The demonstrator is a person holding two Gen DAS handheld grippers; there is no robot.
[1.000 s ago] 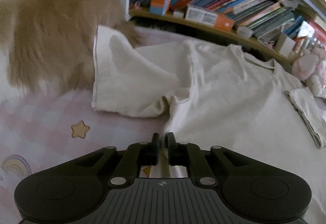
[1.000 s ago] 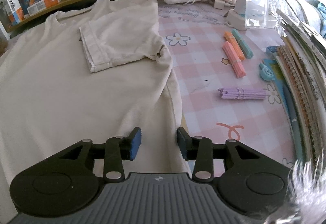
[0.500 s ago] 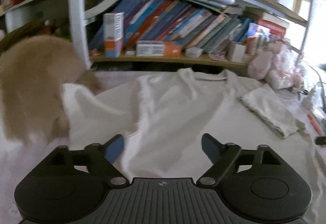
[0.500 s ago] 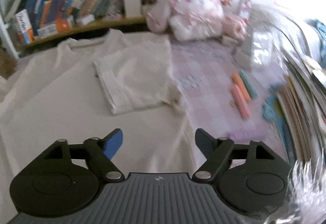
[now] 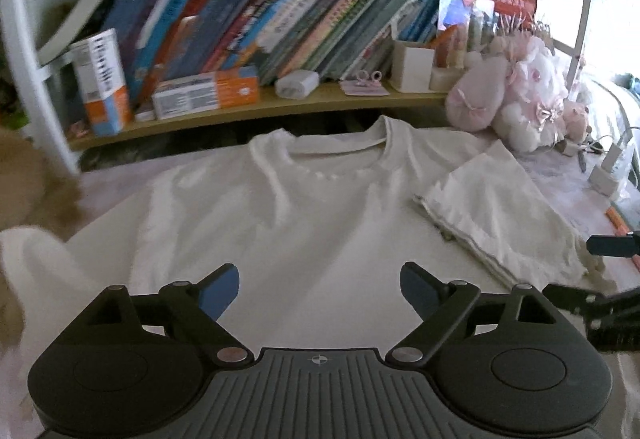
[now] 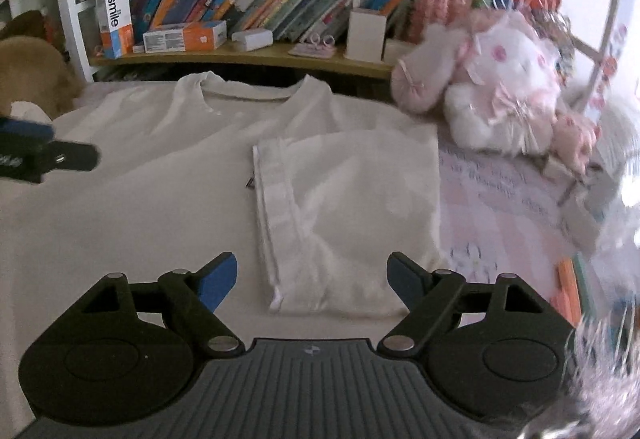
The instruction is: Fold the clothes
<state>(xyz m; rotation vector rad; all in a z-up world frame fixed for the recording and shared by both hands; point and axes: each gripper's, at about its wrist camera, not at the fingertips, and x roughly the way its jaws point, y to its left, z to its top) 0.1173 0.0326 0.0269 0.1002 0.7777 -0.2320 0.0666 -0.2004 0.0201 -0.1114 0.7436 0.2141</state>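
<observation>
We see the white T-shirt [image 5: 304,223] spread flat ahead of both tongs, collar towards the bookshelf [image 5: 256,107], its right sleeve [image 6: 344,215] folded in just beyond the right gripper [image 6: 312,279]. Both stand released, holding nothing; the left gripper [image 5: 320,289] hovers over the shirt's middle. A pink plush toy [image 6: 500,95] sits beyond the right gripper, to its right.

T-shirt [image 5: 304,223] lies flat on table [image 6: 500,207], collar at far edge. Its right sleeve [image 6: 344,215] is folded inward onto the body. Bookshelf [image 5: 248,111] stands behind the collar. Plush toy [image 6: 504,95] sits far right, beside the shoulder. Furry toy [image 5: 24,175] at far left.
</observation>
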